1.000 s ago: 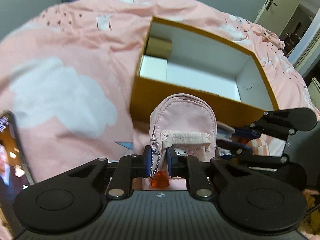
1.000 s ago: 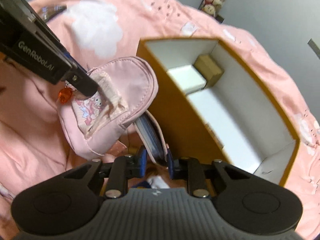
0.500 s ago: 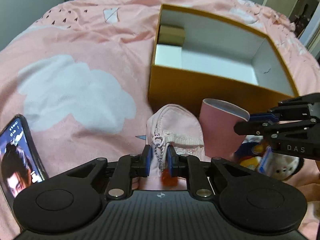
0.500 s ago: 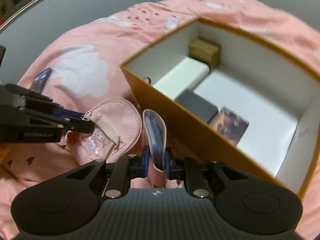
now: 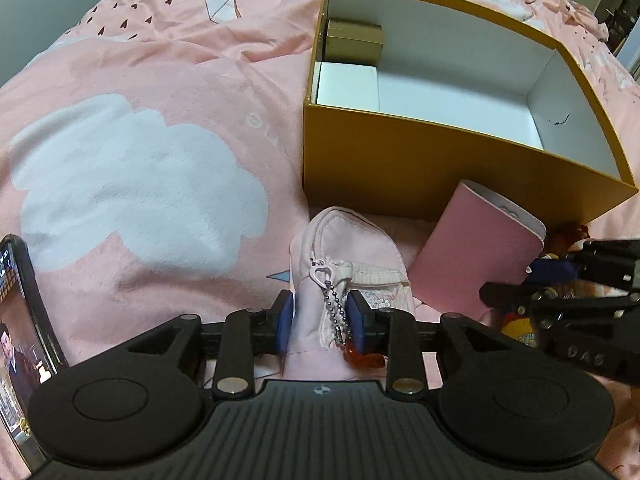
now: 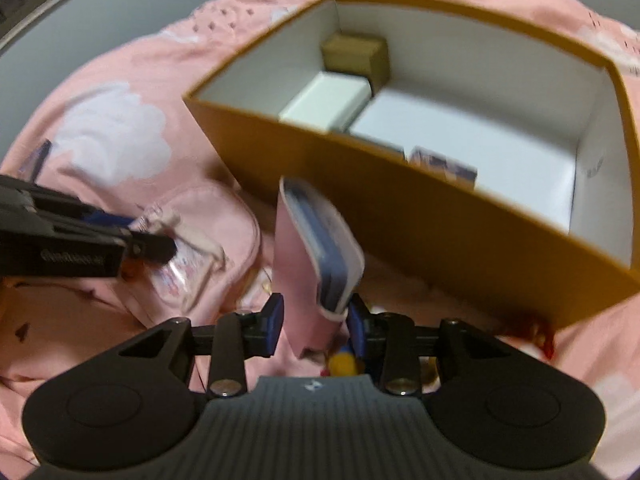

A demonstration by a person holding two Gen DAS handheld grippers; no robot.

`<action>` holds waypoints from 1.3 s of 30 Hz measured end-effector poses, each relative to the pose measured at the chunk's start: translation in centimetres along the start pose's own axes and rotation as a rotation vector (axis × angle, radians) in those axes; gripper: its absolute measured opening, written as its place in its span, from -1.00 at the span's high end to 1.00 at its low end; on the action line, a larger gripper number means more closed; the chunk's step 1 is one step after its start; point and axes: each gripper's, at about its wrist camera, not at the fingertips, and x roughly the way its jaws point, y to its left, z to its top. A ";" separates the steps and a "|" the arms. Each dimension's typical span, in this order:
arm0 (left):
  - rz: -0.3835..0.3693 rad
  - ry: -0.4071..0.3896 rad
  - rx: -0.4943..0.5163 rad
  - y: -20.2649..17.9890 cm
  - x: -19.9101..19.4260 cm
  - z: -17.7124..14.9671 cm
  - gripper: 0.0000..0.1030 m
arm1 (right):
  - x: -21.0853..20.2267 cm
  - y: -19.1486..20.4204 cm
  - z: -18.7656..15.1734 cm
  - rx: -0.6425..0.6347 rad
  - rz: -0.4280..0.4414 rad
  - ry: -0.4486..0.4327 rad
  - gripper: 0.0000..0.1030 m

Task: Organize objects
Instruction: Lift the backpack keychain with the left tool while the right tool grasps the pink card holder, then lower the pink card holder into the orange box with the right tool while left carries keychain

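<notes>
Both of the things I was carrying have come down since a second ago: the pink pouch (image 5: 352, 256) that hung lifted in front of the box now lies slumped on the pink bedspread (image 5: 140, 184), and the pink case (image 5: 476, 248) has swung from lying flat to standing on end.

My left gripper (image 5: 320, 322) is letting go. Its jaws are opening, and the pouch's lower edge and bead chain (image 5: 334, 308) sit between the pads; the cloth looks slack, no longer squeezed. My right gripper (image 6: 314, 322) is opening too. The case stands between its pads, leaning toward the right one, with a gap showing on the left side, so I judge the pinch is released.

Just ahead of both pairs of jaws stands the orange box (image 5: 400, 168), its near wall close behind pouch and case. Inside it, at the far left corner from my left jaws, sit a brown box (image 5: 354, 40) and a white box (image 5: 346, 82); my right view also shows a card or small picture (image 6: 444, 162) flat on the floor near the near wall.

So a few pieces are packed, but pouch and case are both outside, set down on the bed. Small toys (image 5: 520, 326) lie off to the right of my left jaws, and a phone (image 5: 20, 336) far left. I judge most of the sorting is still ahead.
</notes>
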 end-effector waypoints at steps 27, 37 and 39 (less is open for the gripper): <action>-0.130 -0.168 0.029 -0.8 -6.4 0.8 0.68 | -12.1 -1.8 4.5 0.029 0.133 -0.249 0.65; -0.236 -0.334 -0.006 0.3 -9.6 6.7 0.68 | -12.9 -5.7 9.5 0.200 0.091 -0.376 0.65; -0.245 -0.349 -0.027 0.6 -8.8 8.3 0.68 | -11.7 -6.8 10.3 0.256 0.066 -0.378 0.65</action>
